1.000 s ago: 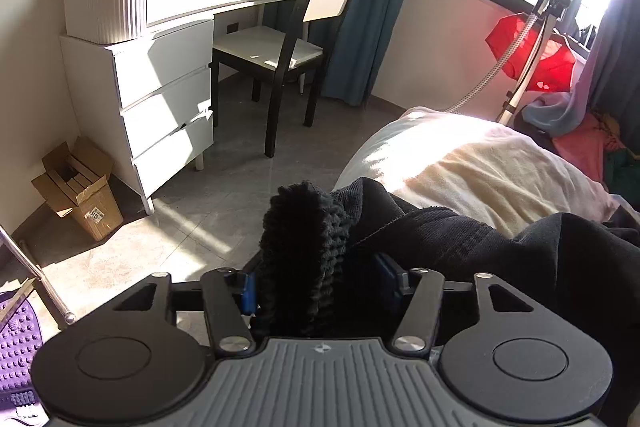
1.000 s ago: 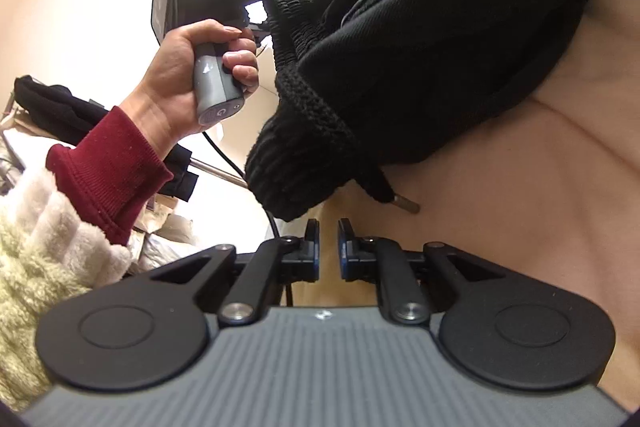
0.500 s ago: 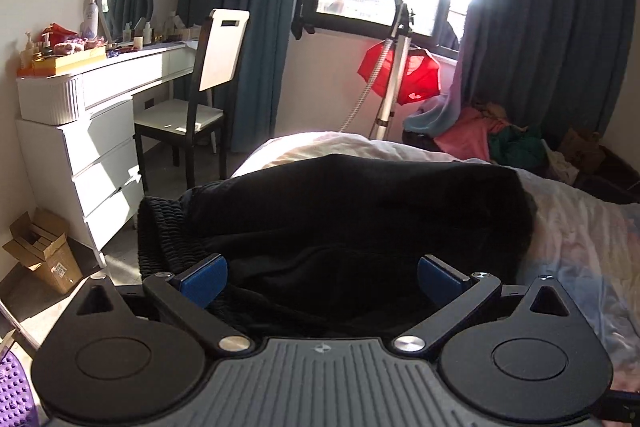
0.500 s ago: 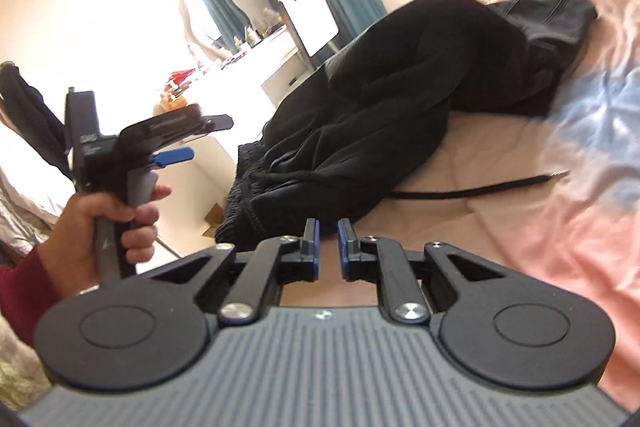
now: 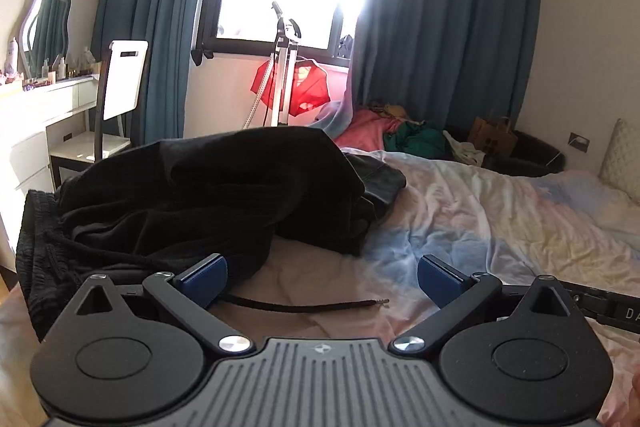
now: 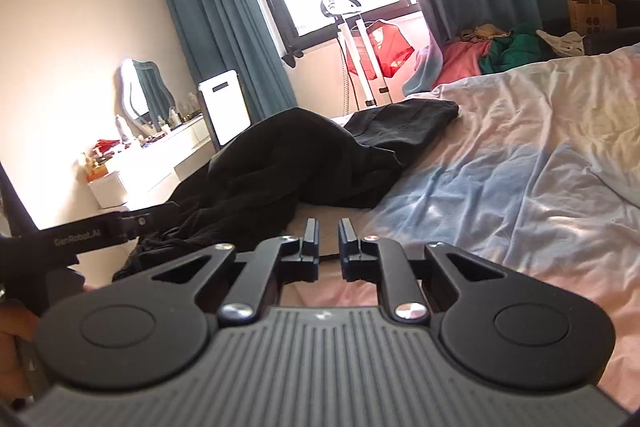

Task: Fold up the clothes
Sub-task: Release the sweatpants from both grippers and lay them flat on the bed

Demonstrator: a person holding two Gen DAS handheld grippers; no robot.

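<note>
black drawstring pants lie bunched on the bed ahead-left, nearer the left hand-held gripper, fingers wide apart and empty; right hand-held gripper nearly pinched together, holding nothing

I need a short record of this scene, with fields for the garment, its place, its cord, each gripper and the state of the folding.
garment: crumpled black fabric garment
place: on the pastel pink-and-blue bedsheet, near the bed's left edge
cord: thin black drawstring lying loose on the sheet
left gripper: open, holding nothing
right gripper: nearly shut, nothing between its fingers
folding: garment in a heap, not folded flat
</note>
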